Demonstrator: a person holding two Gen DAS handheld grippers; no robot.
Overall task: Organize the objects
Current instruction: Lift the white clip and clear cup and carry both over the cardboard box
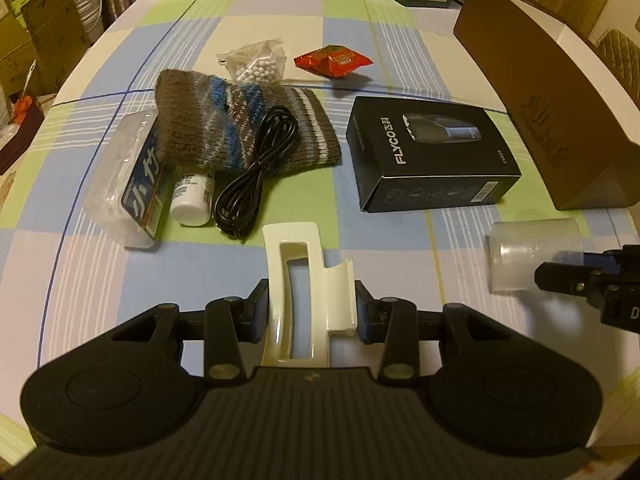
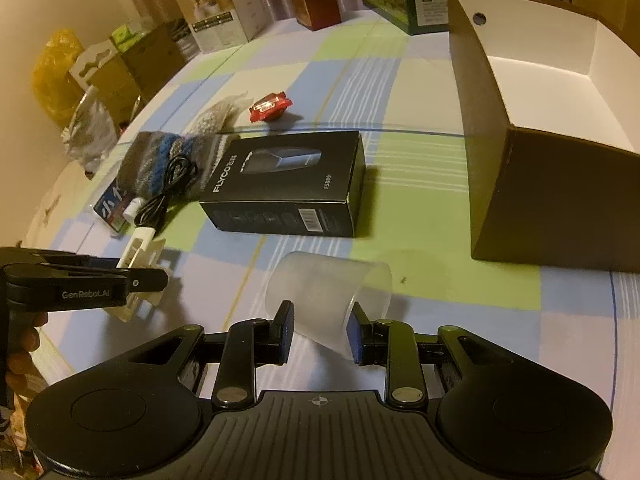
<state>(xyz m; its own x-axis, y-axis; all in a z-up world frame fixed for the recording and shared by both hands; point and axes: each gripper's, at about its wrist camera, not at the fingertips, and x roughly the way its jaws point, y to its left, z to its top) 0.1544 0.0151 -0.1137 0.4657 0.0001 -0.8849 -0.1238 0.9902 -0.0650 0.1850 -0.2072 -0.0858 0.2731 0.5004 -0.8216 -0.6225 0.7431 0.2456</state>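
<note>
A white hair clip [image 1: 280, 280] lies lengthwise between the pads of my left gripper [image 1: 312, 314], which is shut on it just above the checked tablecloth. In the right wrist view the same clip [image 2: 140, 252] sticks out past the left gripper [image 2: 148, 280]. My right gripper [image 2: 320, 334] is shut on a frosted plastic cup [image 2: 328, 284] tipped on its side, one pad on each wall. From the left wrist view the cup [image 1: 520, 256] and right gripper [image 1: 580, 284] sit at the right edge. An open brown box [image 2: 560, 184] with a white inside stands to the right.
A black Flyco box [image 1: 432, 152] lies mid-table. Left of it are a striped knit sock [image 1: 224, 128], a coiled black cable [image 1: 256, 168], a white bottle [image 1: 192, 196] and a blue packet [image 1: 140, 184]. Behind lie a bead bag [image 1: 256, 64] and a red wrapper [image 1: 332, 60].
</note>
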